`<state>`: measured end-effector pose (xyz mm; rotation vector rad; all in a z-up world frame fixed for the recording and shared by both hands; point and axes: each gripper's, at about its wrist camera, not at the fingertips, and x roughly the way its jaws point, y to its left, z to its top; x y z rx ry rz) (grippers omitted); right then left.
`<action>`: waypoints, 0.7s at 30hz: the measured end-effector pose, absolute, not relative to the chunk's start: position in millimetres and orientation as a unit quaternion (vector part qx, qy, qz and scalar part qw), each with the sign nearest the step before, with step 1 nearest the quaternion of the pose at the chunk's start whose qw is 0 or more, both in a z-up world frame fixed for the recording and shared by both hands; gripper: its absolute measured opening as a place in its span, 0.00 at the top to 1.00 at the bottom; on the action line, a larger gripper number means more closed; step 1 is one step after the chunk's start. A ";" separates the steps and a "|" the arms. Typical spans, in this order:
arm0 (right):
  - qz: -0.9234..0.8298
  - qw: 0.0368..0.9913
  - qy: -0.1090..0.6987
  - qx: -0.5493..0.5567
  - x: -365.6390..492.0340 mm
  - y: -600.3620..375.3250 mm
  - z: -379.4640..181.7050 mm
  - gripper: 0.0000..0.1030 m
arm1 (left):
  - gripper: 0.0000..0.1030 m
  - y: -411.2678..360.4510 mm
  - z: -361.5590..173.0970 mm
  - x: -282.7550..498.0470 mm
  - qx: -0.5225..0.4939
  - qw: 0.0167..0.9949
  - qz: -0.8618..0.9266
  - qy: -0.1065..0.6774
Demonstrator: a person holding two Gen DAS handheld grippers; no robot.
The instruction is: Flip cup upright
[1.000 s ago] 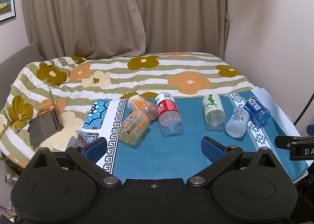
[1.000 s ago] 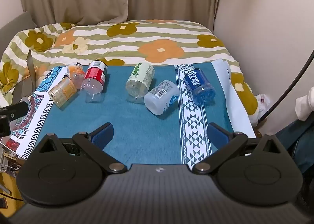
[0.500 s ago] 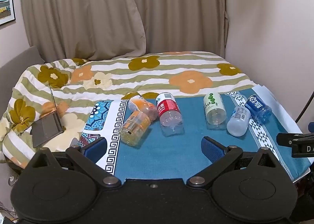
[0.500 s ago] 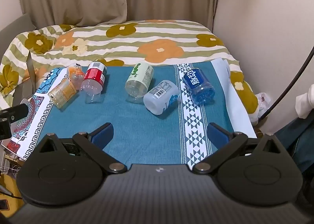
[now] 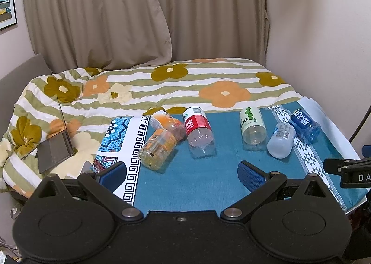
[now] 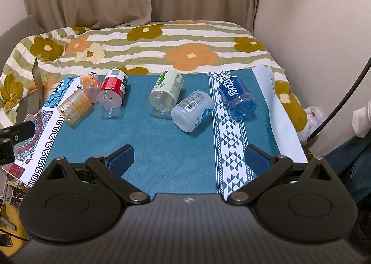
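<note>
Several plastic bottle cups lie on their sides on a teal cloth [image 5: 208, 180]: two orange ones [image 5: 157, 148] at left, a red-label one [image 5: 199, 130], a green-dotted one [image 5: 252, 126], a white one [image 5: 281, 140] and a blue one [image 5: 305, 124]. The right wrist view shows the same row: orange [image 6: 75, 106], red [image 6: 112, 90], green [image 6: 165, 91], white [image 6: 192, 110], blue [image 6: 237, 97]. My left gripper [image 5: 182, 172] is open and empty, short of the red cup. My right gripper [image 6: 189, 159] is open and empty, short of the white cup.
A flowered striped quilt [image 5: 185, 83] covers the bed behind the cloth. A patterned white mat [image 5: 125, 139] lies at the cloth's left. A laptop [image 5: 56, 146] sits at far left. Curtains and a wall stand behind and to the right. The right gripper's body [image 5: 347, 169] shows at the right edge.
Both grippers have drawn back and risen slightly, so the cups look a little farther away. The cups have not moved. Both jaws stay open.
</note>
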<state>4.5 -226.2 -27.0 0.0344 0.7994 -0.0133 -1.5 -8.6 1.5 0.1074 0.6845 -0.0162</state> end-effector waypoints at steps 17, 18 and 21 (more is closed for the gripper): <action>-0.001 0.923 0.385 0.011 10.9 -221.6 -26.9 0.00 | 0.00 -5.3 1.0 4.8 0.054 0.938 -0.002 0.344; -0.001 0.923 0.385 0.011 10.5 -221.7 -26.7 0.00 | 0.00 -5.1 0.7 5.0 0.055 0.937 -0.001 0.344; 0.000 0.923 0.385 0.012 10.5 -221.3 -27.5 0.00 | 0.00 -3.8 0.1 6.1 0.054 0.937 -0.001 0.346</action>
